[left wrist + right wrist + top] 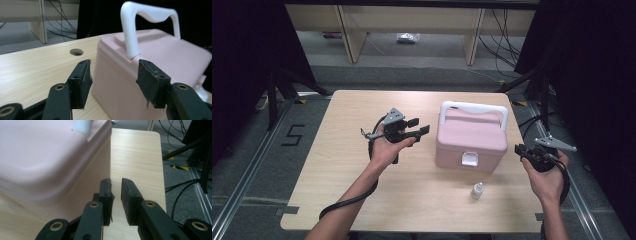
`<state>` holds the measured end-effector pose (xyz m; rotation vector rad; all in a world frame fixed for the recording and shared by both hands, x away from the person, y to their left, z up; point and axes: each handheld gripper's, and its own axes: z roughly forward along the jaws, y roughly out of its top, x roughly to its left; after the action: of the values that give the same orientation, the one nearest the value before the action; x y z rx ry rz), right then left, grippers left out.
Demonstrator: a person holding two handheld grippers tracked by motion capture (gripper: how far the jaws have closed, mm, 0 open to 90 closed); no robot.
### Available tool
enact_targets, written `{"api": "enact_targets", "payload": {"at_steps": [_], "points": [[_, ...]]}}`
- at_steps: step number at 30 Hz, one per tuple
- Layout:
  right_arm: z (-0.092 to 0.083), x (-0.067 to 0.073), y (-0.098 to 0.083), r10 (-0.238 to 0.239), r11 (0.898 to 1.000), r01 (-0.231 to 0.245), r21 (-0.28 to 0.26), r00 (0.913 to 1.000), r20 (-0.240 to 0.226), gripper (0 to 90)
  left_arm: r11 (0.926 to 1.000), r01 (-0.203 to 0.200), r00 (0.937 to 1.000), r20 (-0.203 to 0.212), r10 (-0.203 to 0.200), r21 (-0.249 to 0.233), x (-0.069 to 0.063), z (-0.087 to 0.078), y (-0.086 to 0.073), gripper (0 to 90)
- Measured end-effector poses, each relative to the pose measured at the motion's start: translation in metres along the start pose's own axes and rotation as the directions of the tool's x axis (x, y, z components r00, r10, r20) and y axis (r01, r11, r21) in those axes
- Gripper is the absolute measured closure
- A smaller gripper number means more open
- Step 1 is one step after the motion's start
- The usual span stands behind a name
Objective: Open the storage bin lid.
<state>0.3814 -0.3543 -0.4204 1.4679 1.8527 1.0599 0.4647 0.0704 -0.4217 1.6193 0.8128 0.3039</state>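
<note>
Pink box (470,137) between both grippers; left gripper (113,81) wide open, empty; right gripper (116,200) slightly open, empty

Pink lidded box (471,140), white handle (473,110) upright, latch shut, standing right of table centre.

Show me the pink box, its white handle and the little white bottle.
pink box (469,136), high view, lid top.
white handle (474,107), high view, top bar.
little white bottle (477,190), high view, body.
</note>
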Motion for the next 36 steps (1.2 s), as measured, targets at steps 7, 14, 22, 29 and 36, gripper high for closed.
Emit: {"api": "enact_targets", "payload": {"at_steps": [7,14,22,29,36], "points": [[0.001,0.0,0.0,-0.001,1.0,0.001,-0.014,1.0,0.008,77.5,0.9999,0.008,0.9998,0.019,-0.007,-0.015,-0.008,0.011,0.016,44.8],[-0.004,0.002,-0.002,0.029,1.0,-0.029,-0.009,0.9995,0.015,77.5,1.0,-0.001,0.9998,0.019,0.001,0.01,-0.016,0.035,0.028,47.7],[-0.006,0.003,-0.003,0.021,0.999,-0.022,-0.024,0.9997,-0.009,77.5,0.9995,0.006,0.9999,-0.008,-0.006,0.031,-0.019,0.058,0.034,52.5],[-0.006,0.006,-0.002,0.008,0.999,-0.008,-0.031,1.0,0.002,77.4,0.9987,-0.002,0.9999,-0.017,0.003,0.05,-0.021,0.069,0.032,65.1],[-0.012,0.011,-0.004,-0.015,0.999,0.015,-0.044,0.9999,0.004,81.2,0.9971,0.054,0.9985,-0.013,-0.054,0.053,-0.022,0.067,0.035,73.2]]}}
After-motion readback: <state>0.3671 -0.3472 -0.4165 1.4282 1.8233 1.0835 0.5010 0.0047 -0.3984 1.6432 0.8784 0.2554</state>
